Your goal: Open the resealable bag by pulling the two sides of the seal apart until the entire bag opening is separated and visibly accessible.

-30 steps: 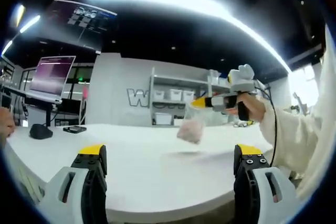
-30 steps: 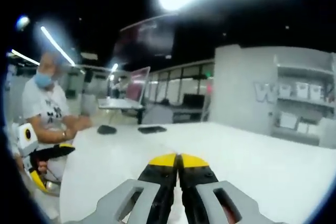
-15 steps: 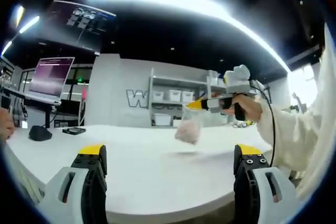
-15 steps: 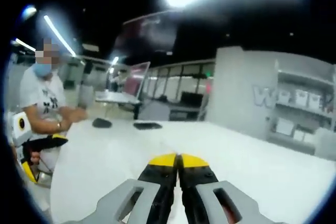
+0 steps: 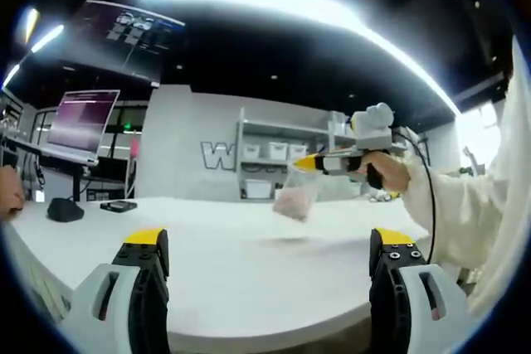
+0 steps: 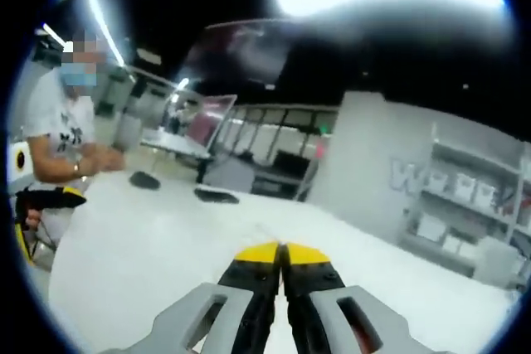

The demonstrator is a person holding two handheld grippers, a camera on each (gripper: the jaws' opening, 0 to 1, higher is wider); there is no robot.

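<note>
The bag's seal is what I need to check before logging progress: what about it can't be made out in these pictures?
- Left gripper view: the bag hangs from the right gripper, too small and far to tell whether its seal is parted.
- Same view: its pinkish contents are blurred beyond naming.
- Right gripper view: the right gripper's jaws are pressed together, and the bag's top edge between them is hidden.
</note>
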